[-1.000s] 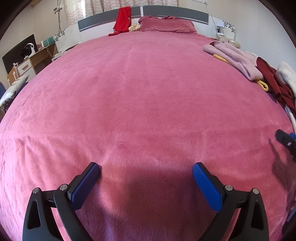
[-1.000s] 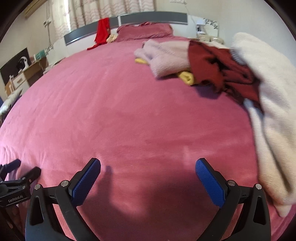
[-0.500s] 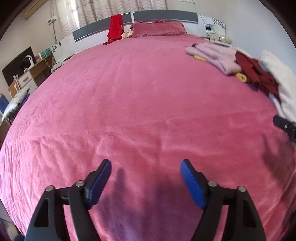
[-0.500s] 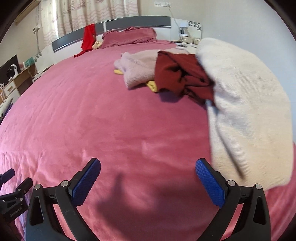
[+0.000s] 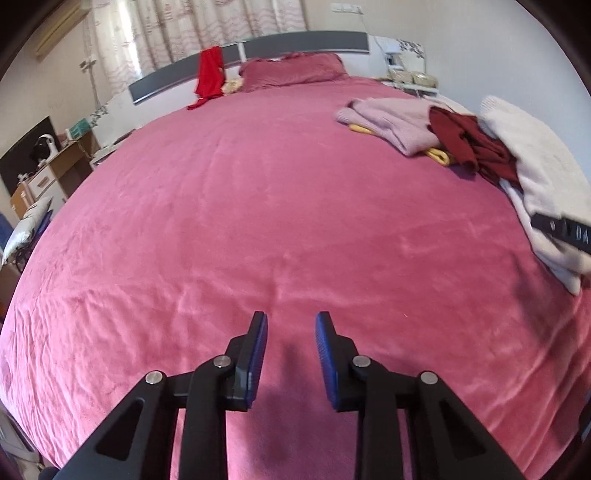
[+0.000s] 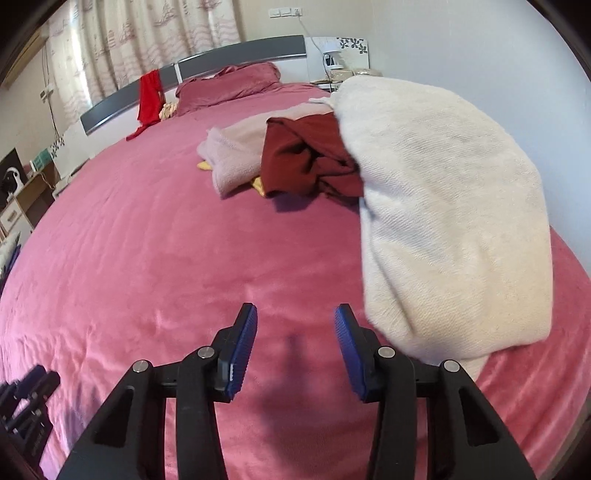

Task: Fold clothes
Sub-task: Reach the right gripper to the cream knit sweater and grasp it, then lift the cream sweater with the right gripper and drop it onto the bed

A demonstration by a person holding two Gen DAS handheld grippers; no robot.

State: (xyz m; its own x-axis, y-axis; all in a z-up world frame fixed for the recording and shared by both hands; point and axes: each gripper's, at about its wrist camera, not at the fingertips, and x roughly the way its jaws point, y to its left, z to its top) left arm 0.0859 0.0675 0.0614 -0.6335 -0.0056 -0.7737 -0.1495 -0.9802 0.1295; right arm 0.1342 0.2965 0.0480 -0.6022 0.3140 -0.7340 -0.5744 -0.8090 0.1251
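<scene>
Hovering over bare pink bed [image 5: 258, 206], both empty-jawed: left hand-held gripper [image 5: 290, 354] and right hand-held gripper [image 6: 293, 347] closing on nothing, pointing steeply down. Cream sweater [image 6: 443, 221] heaped at bed's right side beside maroon garment [image 6: 306, 158]; looks soft, floppy, bulky; pinch a hem edge.

A pink plush bedspread [image 5: 258, 206] covered the whole bed, a bit wrinkled along the near edge. A matching pillow [image 5: 295, 68] sat up against the grey headboard [image 5: 303, 40]. Patterned curtains [image 5: 199, 26] hung behind it. Off to the left was a wooden desk [image 5: 48, 173] with a dark monitor [image 5: 22, 155], and a lamp [image 6: 332, 55] stood on the nightstand at the far right.
</scene>
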